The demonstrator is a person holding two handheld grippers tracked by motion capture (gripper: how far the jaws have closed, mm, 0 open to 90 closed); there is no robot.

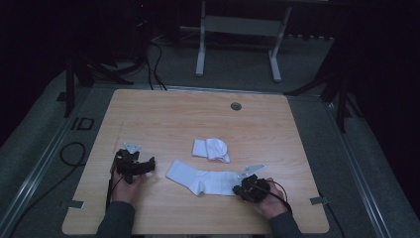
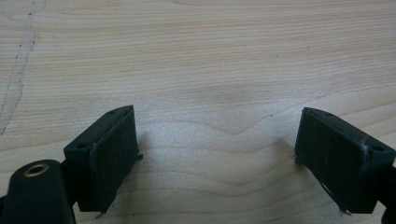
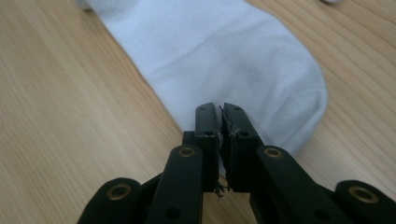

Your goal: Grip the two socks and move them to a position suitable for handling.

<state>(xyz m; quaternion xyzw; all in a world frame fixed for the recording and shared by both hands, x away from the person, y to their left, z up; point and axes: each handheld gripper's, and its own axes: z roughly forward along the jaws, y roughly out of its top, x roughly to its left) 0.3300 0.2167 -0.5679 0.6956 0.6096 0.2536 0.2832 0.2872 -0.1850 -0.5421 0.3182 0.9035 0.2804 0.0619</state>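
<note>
A white sock [image 1: 205, 179] lies flat on the wooden table [image 1: 163, 114], running from centre toward the right. My right gripper [image 1: 242, 186] is at the sock's right end. In the right gripper view its jaws [image 3: 220, 112] stand almost together over the rounded end of the sock [image 3: 233, 56], with a thin strip of white fabric pinched between the pads. My left gripper [image 1: 141, 171] rests on the table left of the sock, apart from it. The left gripper view has its jaws [image 2: 217, 154] wide open over bare wood, nothing between them.
A second white sock, folded into a bundle [image 1: 211, 148], lies just behind the flat one. A round cable hole [image 1: 236, 106] sits near the table's far edge. A white metal stand [image 1: 237, 29] and floor cables [image 1: 74, 153] lie beyond and left of the table.
</note>
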